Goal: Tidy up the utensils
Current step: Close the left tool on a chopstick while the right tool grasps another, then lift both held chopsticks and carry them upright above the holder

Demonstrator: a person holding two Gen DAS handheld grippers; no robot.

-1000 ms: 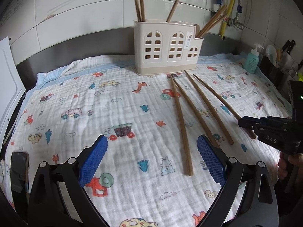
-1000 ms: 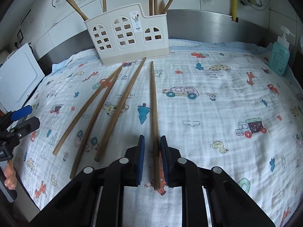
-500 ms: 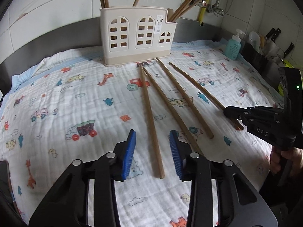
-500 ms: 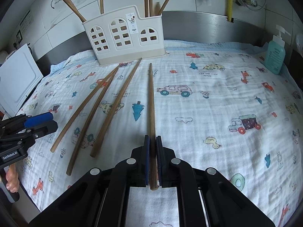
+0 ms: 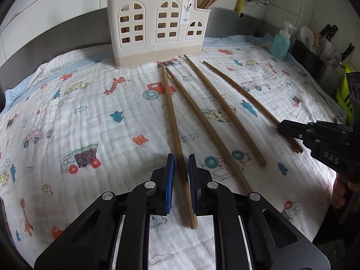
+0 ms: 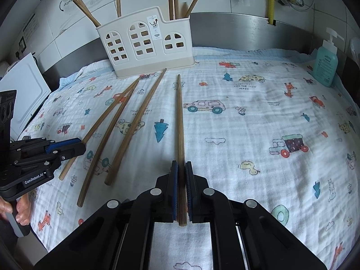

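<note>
My left gripper (image 5: 180, 157) pointed steeply down at the surface, with a few of my fingers (image 6: 21, 211) showing on its handle in the right view. Its blue ribbed pads sat on either side of the thick end of the leftmost brown wooden chopstick (image 5: 172, 121). The jaws had just been closing and were nearly together, though a thin dark gap remained between one pad and the wood. A second ago they stood wide apart with only cloth between them and the chopstick off to their right.

The stick lay flat on the white, crinkled muslin cloth printed with cars and giraffes (image 5: 85, 117). Its thin tip pointed at the cream plastic utensil holder with arched window cut-outs (image 5: 155, 27), where more chopsticks stood upright. Two more long wooden chopsticks (image 5: 216, 103) lay loose to its right, fanned out from the holder.

Furthest right, my right gripper (image 6: 181, 164) tilted down just as steeply. Its jaws were clamped on the butt of the fourth ridged chopstick (image 6: 180, 117), which lay on the cloth. A second ago a small gap remained there. A teal soap bottle with a pump top (image 6: 326, 65) stood at the far right edge.
</note>
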